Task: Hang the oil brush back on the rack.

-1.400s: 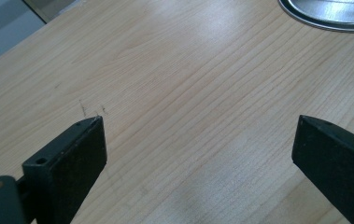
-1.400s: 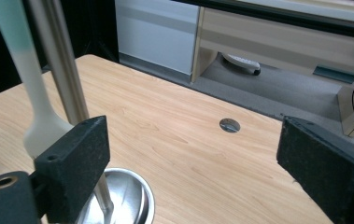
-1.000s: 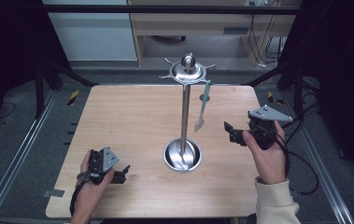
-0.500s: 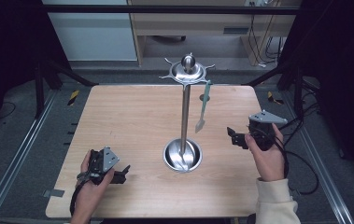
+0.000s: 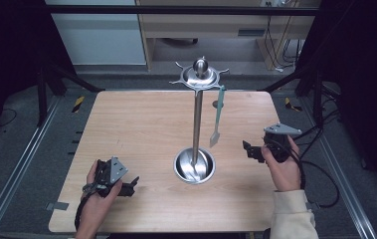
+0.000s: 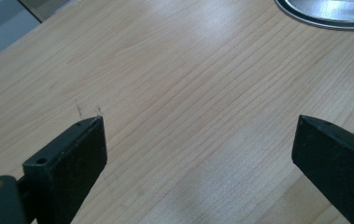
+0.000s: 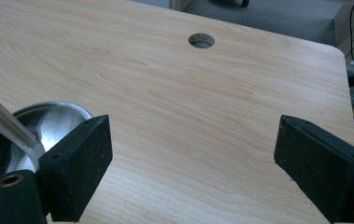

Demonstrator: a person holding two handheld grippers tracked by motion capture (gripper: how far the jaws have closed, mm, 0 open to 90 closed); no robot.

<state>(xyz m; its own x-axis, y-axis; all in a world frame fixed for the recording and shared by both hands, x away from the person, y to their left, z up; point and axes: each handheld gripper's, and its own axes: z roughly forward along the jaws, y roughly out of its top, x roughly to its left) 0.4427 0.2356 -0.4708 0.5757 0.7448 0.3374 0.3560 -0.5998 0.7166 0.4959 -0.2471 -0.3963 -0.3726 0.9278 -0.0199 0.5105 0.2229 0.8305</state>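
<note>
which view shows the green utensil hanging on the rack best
The high view: the green utensil hangs in full from a hook of the metal rack, clear of the table. The right gripper view catches just the rack's pole and base dish; the left gripper view, just the dish's rim.

High view overlooks table [image 5: 141, 129]; both gripper views, close, share it.

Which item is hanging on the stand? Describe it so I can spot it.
At the middle of the wooden table stands a metal stand with a round dish base. From its hooked top ring hangs one pale green utensil, slim and flat-tipped, the only coloured piece there.
</note>
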